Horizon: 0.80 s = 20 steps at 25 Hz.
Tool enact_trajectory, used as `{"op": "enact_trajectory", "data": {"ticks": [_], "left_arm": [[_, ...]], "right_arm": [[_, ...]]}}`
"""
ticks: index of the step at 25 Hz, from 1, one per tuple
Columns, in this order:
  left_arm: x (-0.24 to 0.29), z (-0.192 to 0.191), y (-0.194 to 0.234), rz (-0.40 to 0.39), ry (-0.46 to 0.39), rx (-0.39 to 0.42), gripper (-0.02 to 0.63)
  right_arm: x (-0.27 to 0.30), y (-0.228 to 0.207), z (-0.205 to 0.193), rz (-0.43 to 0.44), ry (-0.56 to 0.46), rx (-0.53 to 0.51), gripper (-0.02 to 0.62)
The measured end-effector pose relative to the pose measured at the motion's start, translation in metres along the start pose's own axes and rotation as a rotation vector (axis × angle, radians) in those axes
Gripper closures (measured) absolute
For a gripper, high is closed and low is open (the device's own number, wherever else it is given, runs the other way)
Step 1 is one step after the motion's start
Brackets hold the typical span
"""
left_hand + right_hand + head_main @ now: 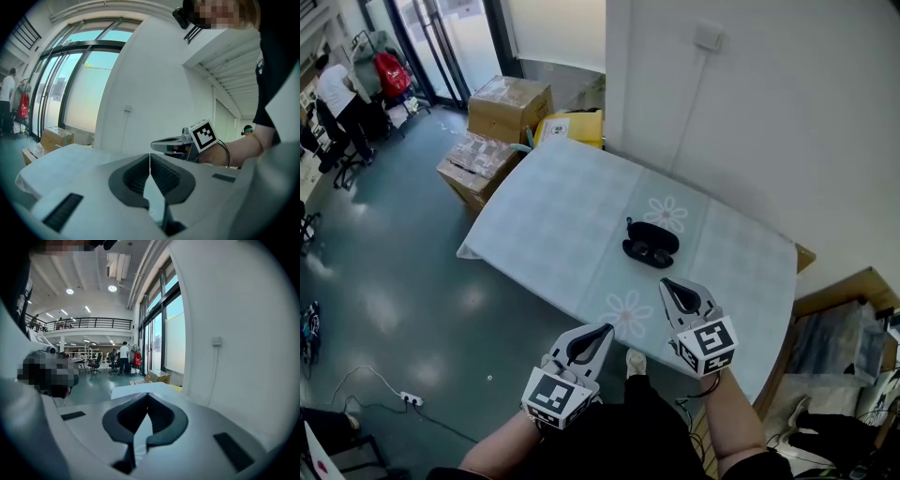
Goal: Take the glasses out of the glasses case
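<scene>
Head view is showing one black, oval, hard-shell glasses case [651, 244] lying open near the middle of a table covered with a pale blue-green cloth [553, 216], just beyond the near edge. Two small glints are showing in its lower half, probably the lenses of one pair of glasses, though they are too small to confirm. Two white daisy prints [666, 214] are flanking the case, one far and one near. The left gripper [605, 330] is hovering over the near table edge, left of the case; the right gripper [667, 284] is hanging just near of the case. Neither is touching it. Judging from this, the reach is only beginning: next, one gripper needs its fingers spreading and lowering onto the frame, while the other is likely needed to pin the shell.

Left gripper view is showing the left gripper [150, 155] with its two ribbed pads pressed together at the tips, nothing between them. The right gripper [157, 146] is floating beyond it. The case is not appearing here.

Right gripper view is showing the right gripper [147, 394] likewise pinched to a thin line and empty, with the table corner [136, 389] lying beyond.
</scene>
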<state>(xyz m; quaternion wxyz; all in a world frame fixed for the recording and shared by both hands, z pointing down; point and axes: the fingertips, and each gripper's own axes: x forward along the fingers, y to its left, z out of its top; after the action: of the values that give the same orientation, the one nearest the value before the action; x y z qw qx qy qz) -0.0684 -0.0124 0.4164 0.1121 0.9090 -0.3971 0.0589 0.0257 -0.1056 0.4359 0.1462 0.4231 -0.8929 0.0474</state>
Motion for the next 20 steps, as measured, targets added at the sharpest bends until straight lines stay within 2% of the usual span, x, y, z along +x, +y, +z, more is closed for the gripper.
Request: {"op": "enact_trajectory", "data": {"ticks": [9, 20], "left_arm": [[0.047, -0.011, 0.003, 0.051, 0.034, -0.048, 0.575], [0.082, -0.017, 0.011, 0.105, 0.060, -0.089, 0.575]], "right_arm": [[0.037, -0.050, -0.031, 0.075, 0.079, -0.026, 0.572], [0.077, -0.082, -0.069, 0.174, 0.181, -0.066, 0.572]]}}
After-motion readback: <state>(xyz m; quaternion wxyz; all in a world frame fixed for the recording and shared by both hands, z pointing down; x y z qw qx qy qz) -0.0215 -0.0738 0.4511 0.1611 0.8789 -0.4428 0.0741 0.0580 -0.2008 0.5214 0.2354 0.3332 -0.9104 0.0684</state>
